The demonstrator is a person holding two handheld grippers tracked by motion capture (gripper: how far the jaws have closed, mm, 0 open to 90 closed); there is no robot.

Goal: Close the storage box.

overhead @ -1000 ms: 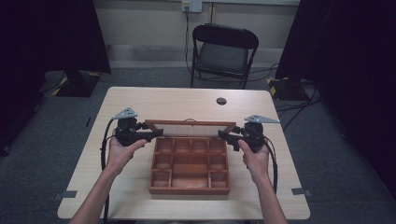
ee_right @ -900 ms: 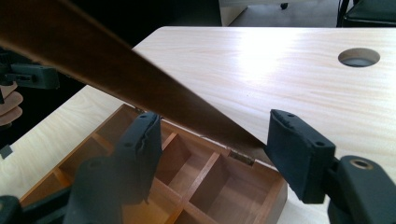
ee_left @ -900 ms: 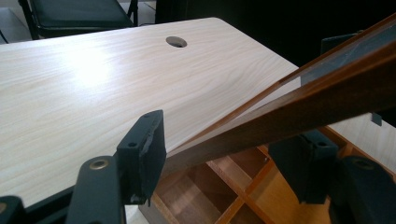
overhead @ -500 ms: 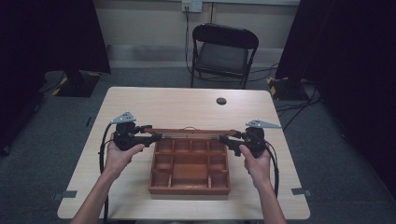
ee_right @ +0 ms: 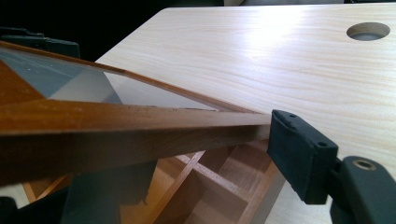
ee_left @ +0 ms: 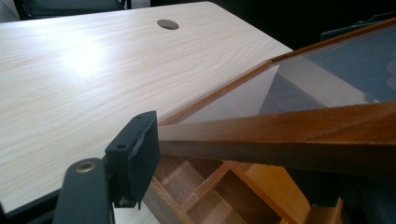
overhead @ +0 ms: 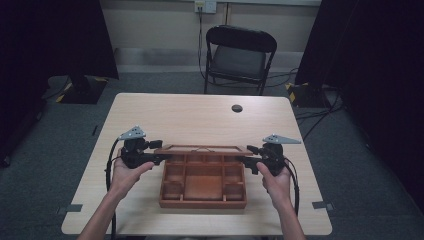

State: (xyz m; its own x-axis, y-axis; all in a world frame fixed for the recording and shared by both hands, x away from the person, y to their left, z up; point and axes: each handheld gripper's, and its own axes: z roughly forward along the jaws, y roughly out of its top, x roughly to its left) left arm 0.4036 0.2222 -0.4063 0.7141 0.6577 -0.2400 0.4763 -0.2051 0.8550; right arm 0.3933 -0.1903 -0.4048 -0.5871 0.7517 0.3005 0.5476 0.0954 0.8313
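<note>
Pale tabletop [overhead: 200, 115], chair [overhead: 239, 55] behind. Wooden box [overhead: 203, 185] sits near the front edge, its glazed lid [overhead: 202, 149] raised at the far side. Left hand-held gripper [overhead: 156, 156] and right hand-held gripper [overhead: 246, 161] each pinch a lid end, jaws closed on the frame, probably to swing it evenly. Gripper views show the glass pane [ee_left: 299, 79] and compartments beneath; high view gives the layout.
</note>
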